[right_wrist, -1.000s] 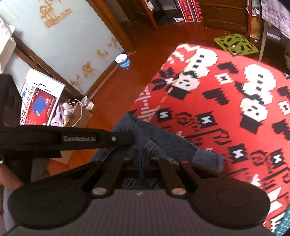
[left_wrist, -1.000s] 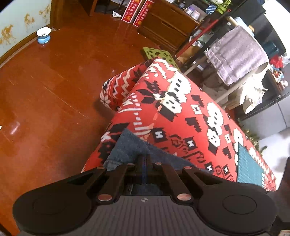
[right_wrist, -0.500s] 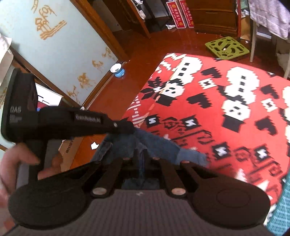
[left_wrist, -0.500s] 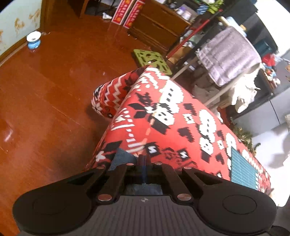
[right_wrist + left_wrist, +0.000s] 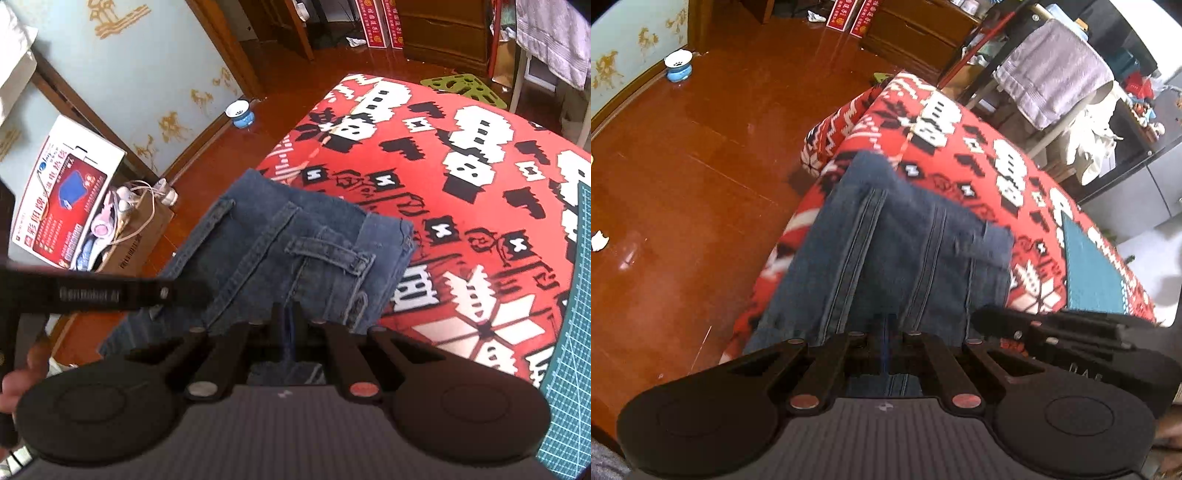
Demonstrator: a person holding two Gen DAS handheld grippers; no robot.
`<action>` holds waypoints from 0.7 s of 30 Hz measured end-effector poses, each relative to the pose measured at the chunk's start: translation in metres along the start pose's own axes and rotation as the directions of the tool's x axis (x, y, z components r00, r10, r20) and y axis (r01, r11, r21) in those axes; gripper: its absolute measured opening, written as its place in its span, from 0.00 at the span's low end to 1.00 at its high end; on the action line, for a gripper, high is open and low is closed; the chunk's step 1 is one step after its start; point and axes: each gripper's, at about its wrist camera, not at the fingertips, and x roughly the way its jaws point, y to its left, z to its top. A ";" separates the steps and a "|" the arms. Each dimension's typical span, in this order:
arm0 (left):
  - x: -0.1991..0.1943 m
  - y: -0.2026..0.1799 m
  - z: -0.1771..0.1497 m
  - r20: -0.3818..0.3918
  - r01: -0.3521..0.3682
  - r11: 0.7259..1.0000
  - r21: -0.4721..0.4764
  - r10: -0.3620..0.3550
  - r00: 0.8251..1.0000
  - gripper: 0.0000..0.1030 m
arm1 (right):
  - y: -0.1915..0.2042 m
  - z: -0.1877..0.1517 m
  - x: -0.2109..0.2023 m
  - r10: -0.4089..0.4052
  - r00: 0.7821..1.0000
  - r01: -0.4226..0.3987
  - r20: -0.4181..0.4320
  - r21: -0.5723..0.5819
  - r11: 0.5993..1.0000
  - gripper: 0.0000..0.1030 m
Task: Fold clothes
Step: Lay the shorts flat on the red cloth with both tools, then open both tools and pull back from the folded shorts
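Left gripper (image 5: 886,325) and right gripper (image 5: 286,321), jaws clamped on blue jeans (image 5: 295,236) (partly folded), red patterned cloth (image 5: 461,177) beneath

A red cloth (image 5: 480,229) with white and black patterns covers the tabletop. Folded blue jeans (image 5: 295,251) lie on the cloth at its near-left corner, partly overhanging the edge. A teal cutting mat (image 5: 576,332) lies on the cloth to the right of the jeans, well apart from them. The remaining cloth beyond the jeans carries nothing.
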 end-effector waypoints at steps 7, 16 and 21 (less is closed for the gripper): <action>-0.015 -0.003 -0.013 0.037 -0.043 0.999 0.029 0.041 0.998 0.00 | 0.002 -0.024 -0.015 -0.030 0.999 0.030 -0.023 -0.021 0.999 0.03; -0.056 -0.031 -0.043 0.098 -0.087 0.992 0.096 0.077 0.992 0.05 | 0.018 -0.043 -0.072 -0.097 0.995 0.098 0.036 -0.050 0.994 0.12; -0.070 -0.045 -0.066 0.118 -0.123 0.988 0.093 0.112 0.987 0.24 | 0.024 -0.054 -0.095 -0.138 0.989 0.142 0.062 -0.072 0.987 0.28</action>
